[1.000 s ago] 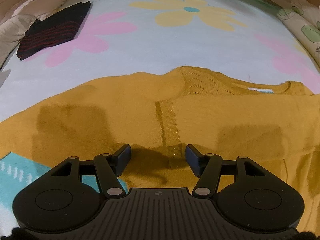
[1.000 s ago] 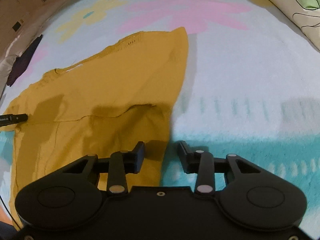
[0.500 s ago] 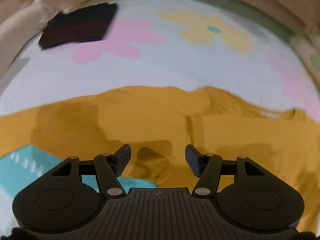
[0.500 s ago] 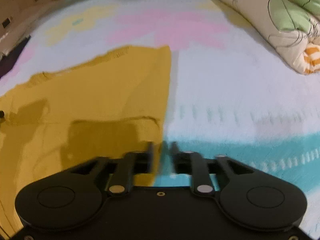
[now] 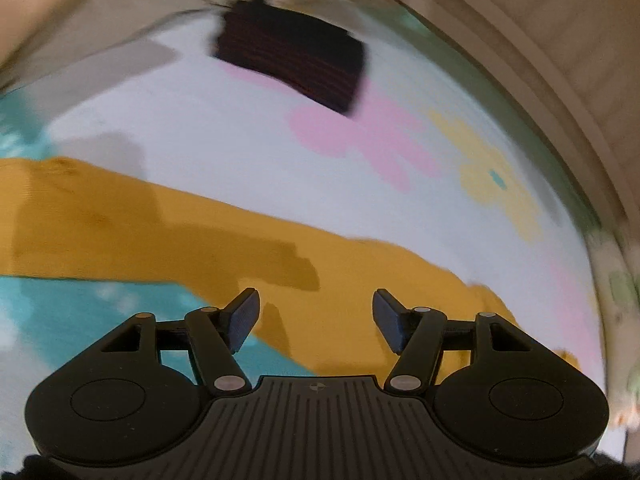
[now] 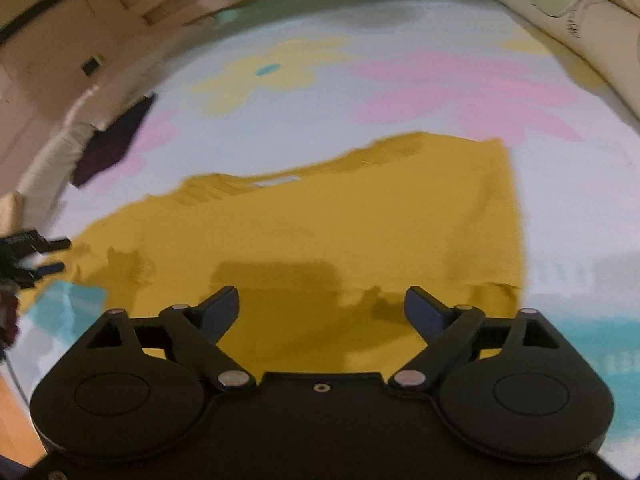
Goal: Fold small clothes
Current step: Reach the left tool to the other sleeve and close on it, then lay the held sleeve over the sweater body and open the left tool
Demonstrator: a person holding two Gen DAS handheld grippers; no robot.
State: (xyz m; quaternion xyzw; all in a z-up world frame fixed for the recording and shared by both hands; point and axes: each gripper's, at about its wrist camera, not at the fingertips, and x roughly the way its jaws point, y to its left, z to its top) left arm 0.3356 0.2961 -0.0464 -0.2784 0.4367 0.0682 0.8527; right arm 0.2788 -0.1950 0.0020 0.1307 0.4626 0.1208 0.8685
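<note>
A mustard-yellow knitted garment lies spread flat on a flowered blanket; it also shows in the left wrist view as a slanting band. My left gripper is open and empty, above the garment's left lower edge. My right gripper is open wide and empty, above the garment's near part, where a fold line runs across. The left gripper's fingertips show at the far left of the right wrist view, at the garment's left edge.
A folded dark garment with red stripes lies at the blanket's far side; it also shows in the right wrist view. A floral pillow lies at the far right. A bed frame borders the blanket.
The right gripper closed halfway, then opened wide and shifted left over the garment. The left gripper swung left toward the garment's left edge, staying open. Both views are blurred by motion.
</note>
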